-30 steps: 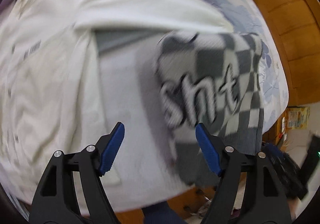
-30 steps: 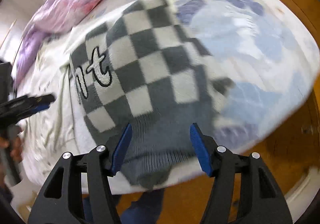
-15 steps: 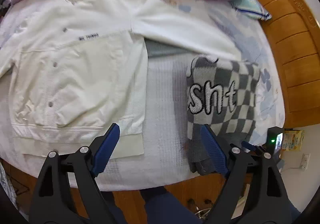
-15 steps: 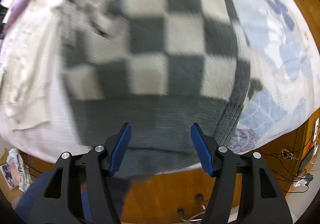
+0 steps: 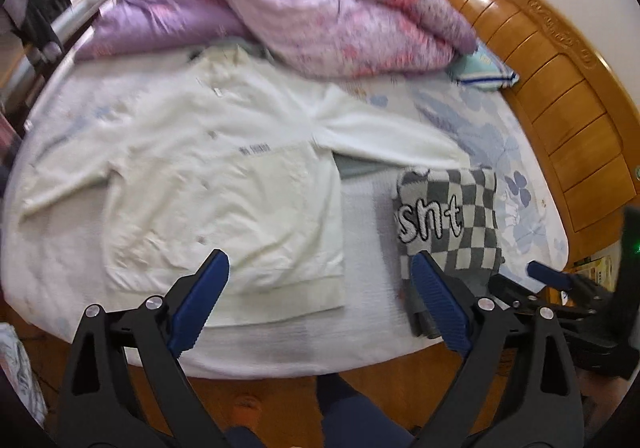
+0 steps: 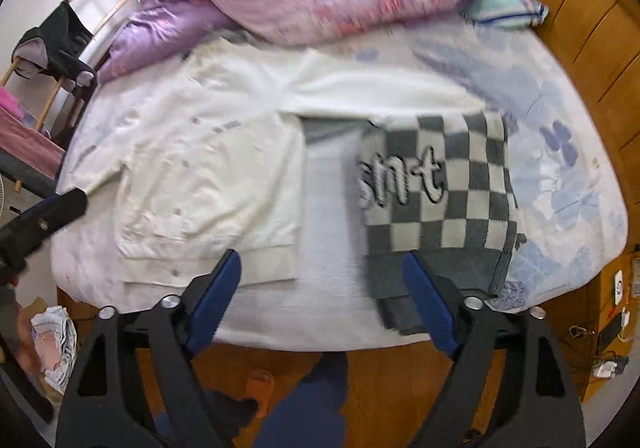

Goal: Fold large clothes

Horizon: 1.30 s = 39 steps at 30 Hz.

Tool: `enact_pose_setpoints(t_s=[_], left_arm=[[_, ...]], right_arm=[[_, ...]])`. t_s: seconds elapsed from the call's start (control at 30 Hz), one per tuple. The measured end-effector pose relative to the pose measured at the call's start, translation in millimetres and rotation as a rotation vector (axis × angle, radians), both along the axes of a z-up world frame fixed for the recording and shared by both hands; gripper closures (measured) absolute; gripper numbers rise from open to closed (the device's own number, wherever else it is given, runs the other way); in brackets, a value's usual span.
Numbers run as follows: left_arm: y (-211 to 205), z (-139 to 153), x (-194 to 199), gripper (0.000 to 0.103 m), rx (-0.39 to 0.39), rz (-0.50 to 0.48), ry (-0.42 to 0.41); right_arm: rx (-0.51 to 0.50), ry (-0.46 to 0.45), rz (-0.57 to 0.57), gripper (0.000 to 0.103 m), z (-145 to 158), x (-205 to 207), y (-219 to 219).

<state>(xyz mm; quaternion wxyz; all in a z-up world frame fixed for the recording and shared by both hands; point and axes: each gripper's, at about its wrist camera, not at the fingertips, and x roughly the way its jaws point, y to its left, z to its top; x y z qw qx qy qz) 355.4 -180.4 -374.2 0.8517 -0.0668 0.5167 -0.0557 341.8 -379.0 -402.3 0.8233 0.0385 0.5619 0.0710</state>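
A folded grey-and-white checked sweater [image 5: 452,215] with white letters lies at the bed's near right edge; it also shows in the right wrist view [image 6: 440,195]. A cream button-up jacket [image 5: 208,183] lies spread flat to its left, and shows in the right wrist view too [image 6: 208,171]. My left gripper [image 5: 320,288] is open and empty, held back above the bed's near edge. My right gripper [image 6: 320,284] is open and empty, also back from the bed. The right gripper shows at the left wrist view's right edge [image 5: 560,284].
A purple-pink duvet [image 5: 312,23] is bunched at the far side of the bed. A wooden headboard [image 5: 560,87] runs along the right. A pale blue pillow [image 5: 484,71] lies by it. A clothes rack [image 6: 52,43] stands far left. The person's legs [image 6: 304,400] stand below.
Both grippers have pulled back and up from the bed, so the whole bed shows. The right gripper has moved off the checked sweater, which lies folded and still.
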Motion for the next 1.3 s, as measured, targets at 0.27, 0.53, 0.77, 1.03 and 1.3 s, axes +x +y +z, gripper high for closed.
enact_pose_setpoints(t_s=[0.27, 0.53, 0.77, 1.03, 1.3], left_arm=[[68.9, 98.1, -91.0, 0.008, 0.071, -0.058, -0.187], [110.7, 165.9, -171.1, 0.005, 0.032, -0.012, -0.242], [112.5, 200.2, -237.9, 0.005, 0.036, 0.009, -0.306], [79.5, 227.3, -305.2, 0.005, 0.091, 0.02, -0.378], [63.2, 250.1, -368.5, 0.005, 0.124, 0.076, -0.396]], right_arm=[[-0.03, -0.185, -0.056, 0.014, 101.3, -91.2, 81.1], [-0.072, -0.311, -0.068, 0.013, 181.8, -175.0, 109.8], [-0.108, -0.397, -0.047, 0.011, 215.7, -225.6, 112.7], [-0.088, -0.463, 0.023, 0.008, 232.8, -283.7, 97.5], [-0.061, -0.495, 0.06, 0.008, 243.6, -332.2, 85.5]])
